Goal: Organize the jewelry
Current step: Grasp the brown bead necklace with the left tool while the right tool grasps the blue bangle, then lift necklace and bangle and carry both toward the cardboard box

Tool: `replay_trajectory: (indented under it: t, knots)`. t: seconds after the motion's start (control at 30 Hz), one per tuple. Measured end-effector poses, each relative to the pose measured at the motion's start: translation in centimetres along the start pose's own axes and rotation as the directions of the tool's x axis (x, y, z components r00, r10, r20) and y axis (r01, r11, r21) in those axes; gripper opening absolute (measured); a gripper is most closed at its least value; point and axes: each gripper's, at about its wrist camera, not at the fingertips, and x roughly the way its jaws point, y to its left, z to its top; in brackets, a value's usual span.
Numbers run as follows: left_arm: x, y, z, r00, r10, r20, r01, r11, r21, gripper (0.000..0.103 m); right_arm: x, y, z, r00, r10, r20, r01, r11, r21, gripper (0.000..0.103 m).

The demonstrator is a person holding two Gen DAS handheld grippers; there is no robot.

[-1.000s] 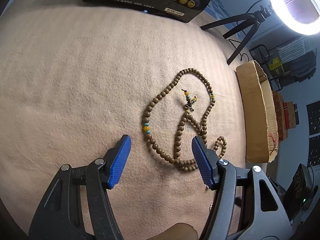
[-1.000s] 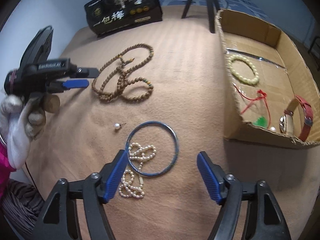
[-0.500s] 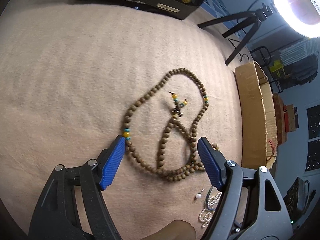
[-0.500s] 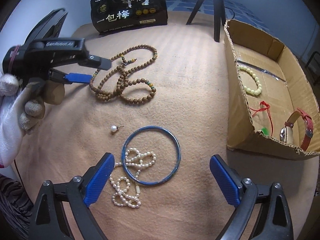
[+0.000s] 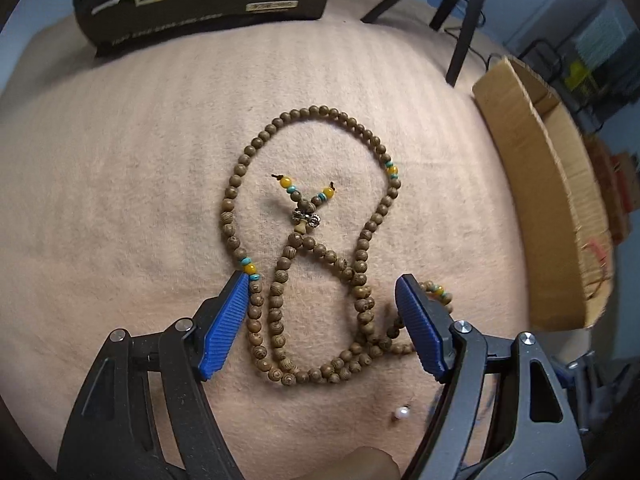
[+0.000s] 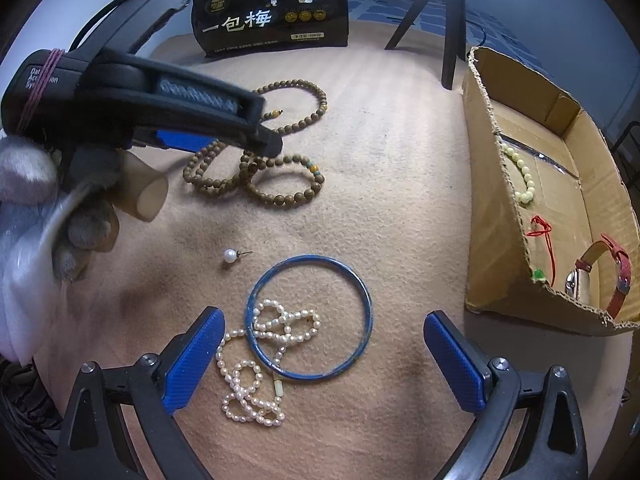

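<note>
Beige felt cloth (image 5: pixel 120 184) covered the whole work surface, soft enough that beads sat still where they lay. Your left gripper (image 5: pixel 320 320) had its jaws spread wide and low over the near loops of the wooden bead mala (image 5: pixel 304 208), straddling several strands at once, nothing pinched yet. That reads as a setup for a bunch grab, so the long string lifts in one go rather than trailing. Your right gripper (image 6: pixel 324 356) was also spread, holding nothing, parked over the blue bangle (image 6: pixel 310 318) and the pearl strand (image 6: pixel 256 376) threaded through it. A pearl stud (image 6: pixel 230 256) lay loose between the two piles. The cardboard box (image 6: pixel 496 240) on the right held a pale bead bracelet (image 6: pixel 520 176), a red cord pendant (image 6: pixel 542 244) and a red-strap watch (image 6: pixel 600 276), so it looked like the drop-off.
</note>
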Motion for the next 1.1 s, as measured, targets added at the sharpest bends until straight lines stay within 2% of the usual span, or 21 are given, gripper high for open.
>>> replay_trajectory:
  t: [0.1,0.2,0.27,0.47,0.53,0.63,0.8,1.1]
  knots:
    - [0.2,-0.4,-0.1,0.999,0.030,0.013,-0.031,0.999,0.035,0.076,0.6,0.5,0.3,1.000,-0.005,-0.019,0.004,1.000,-0.017,0.101]
    - [0.5,-0.2,-0.2,0.998,0.061,0.025,-0.062,0.997,0.050,0.064,1.2,1.2,0.5,0.998,-0.036,-0.047,0.034,0.998,-0.046,0.100]
    - [0.5,0.0,-0.2,0.998,0.058,0.032,-0.060,0.997,0.053,0.060,1.6,1.3,0.6,0.996,-0.053,-0.067,0.049,0.997,-0.055,0.097]
    - [0.1,1.0,-0.3,0.997,0.064,0.048,-0.067,0.997,0.046,0.040,2.0,0.4,0.9,0.994,-0.051,-0.101,0.050,0.999,-0.015,0.084]
    - [-0.1,1.3,-0.2,0.997,0.065,0.052,-0.067,0.997,0.040,0.028,2.0,0.2,1.0,0.994,-0.046,-0.101,0.046,0.999,-0.005,0.076]
    - [-0.3,2.0,0.0,0.997,0.054,0.053,-0.055,0.998,0.028,0.016,1.9,-0.2,1.1,0.994,-0.037,-0.101,0.038,0.999,0.005,0.074]
    - [-0.8,3.0,-0.1,0.999,0.015,0.049,-0.015,1.000,0.003,0.011,1.8,-0.5,1.1,0.995,-0.021,-0.099,0.022,1.000,0.012,0.074]
    - [-2.9,4.7,0.2,0.995,-0.084,0.058,0.088,0.993,-0.072,0.011,-0.6,-0.9,1.3,0.999,-0.004,-0.040,0.005,1.000,0.023,0.073]
